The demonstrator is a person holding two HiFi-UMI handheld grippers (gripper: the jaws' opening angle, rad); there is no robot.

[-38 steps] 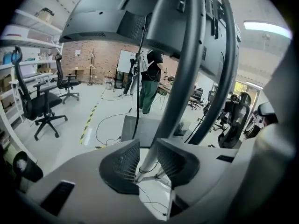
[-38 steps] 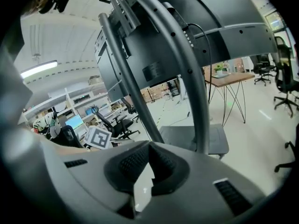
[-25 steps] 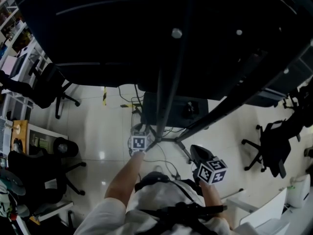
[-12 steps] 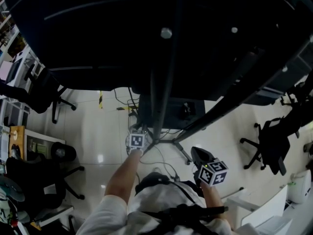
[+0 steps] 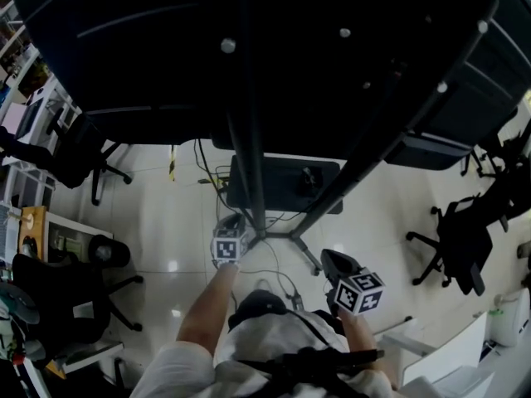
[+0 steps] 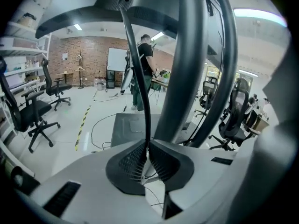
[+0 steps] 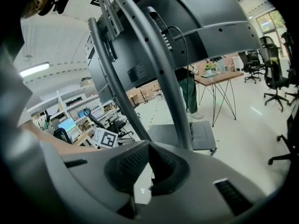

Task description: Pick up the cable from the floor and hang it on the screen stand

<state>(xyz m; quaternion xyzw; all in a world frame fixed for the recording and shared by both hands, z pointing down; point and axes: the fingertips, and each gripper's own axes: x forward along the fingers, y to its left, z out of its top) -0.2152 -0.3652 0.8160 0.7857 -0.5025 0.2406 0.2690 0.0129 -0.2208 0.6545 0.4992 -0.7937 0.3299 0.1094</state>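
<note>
A thin black cable (image 6: 142, 87) rises from between the pads of my left gripper (image 6: 148, 146), which has just been closing and is now shut on it. The cable runs up beside the black poles of the screen stand (image 6: 187, 78). In the head view the left gripper (image 5: 236, 222) sits by the foot of the stand (image 5: 249, 156), and loose cable (image 5: 278, 279) lies looped on the floor below it. My right gripper (image 5: 332, 259) is to the right, closer to me. In its own view the right gripper (image 7: 149, 148) is shut, facing the stand's poles (image 7: 159, 78).
The stand's dark base plate (image 5: 282, 185) lies on the pale floor under the big screen. Office chairs stand at the right (image 5: 465, 247) and left (image 5: 75, 148). A person (image 6: 142, 73) stands behind the stand, near striped floor tape (image 6: 83, 120). A table (image 7: 219, 78) is at the far right.
The left gripper has drawn back a little towards me from the foot of the stand. The stand's poles have shifted left in the head view. The right gripper has barely shifted.
</note>
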